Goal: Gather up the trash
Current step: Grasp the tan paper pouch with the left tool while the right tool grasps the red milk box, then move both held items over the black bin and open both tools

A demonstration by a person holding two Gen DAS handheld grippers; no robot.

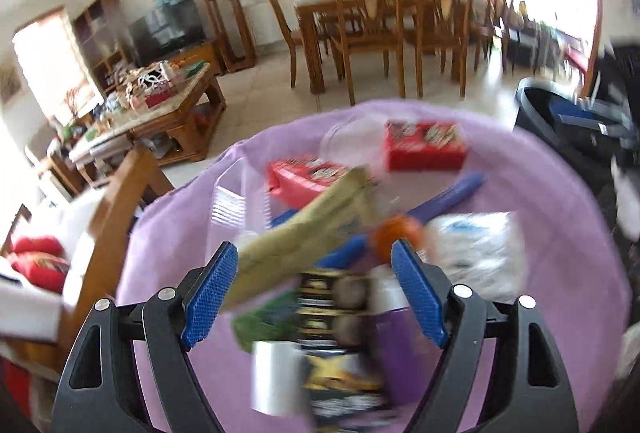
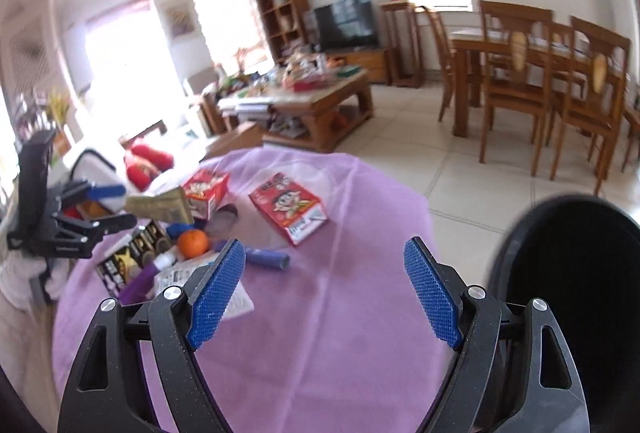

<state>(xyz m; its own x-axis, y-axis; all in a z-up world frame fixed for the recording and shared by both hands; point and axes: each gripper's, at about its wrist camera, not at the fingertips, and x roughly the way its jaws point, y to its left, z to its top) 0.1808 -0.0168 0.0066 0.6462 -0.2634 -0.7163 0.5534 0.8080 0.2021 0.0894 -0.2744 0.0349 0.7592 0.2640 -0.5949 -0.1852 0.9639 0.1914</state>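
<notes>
A round table under a purple cloth (image 2: pixel 340 333) carries trash. My left gripper (image 1: pixel 314 265) is open over the pile; an olive-gold wrapper (image 1: pixel 304 233) lies slanted between its fingers, and whether it is touching them I cannot tell. The right wrist view shows that gripper (image 2: pixel 104 209) at the far left with the wrapper (image 2: pixel 160 207) at its tips. Two red cartons (image 2: pixel 286 211) (image 2: pixel 206 189), an orange (image 2: pixel 193 243), a black-and-gold packet (image 2: pixel 132 261) and purple tubes (image 2: pixel 266 258) lie on the cloth. My right gripper (image 2: pixel 324 281) is open and empty above bare cloth.
A black bin (image 2: pixel 568 293) stands at the table's right edge and also shows in the left wrist view (image 1: pixel 560 117). A cluttered wooden coffee table (image 2: pixel 320 101), a dining table with chairs (image 2: pixel 540 73), a TV (image 2: pixel 346 25) and a sofa with red cushions (image 2: pixel 146 163) lie beyond.
</notes>
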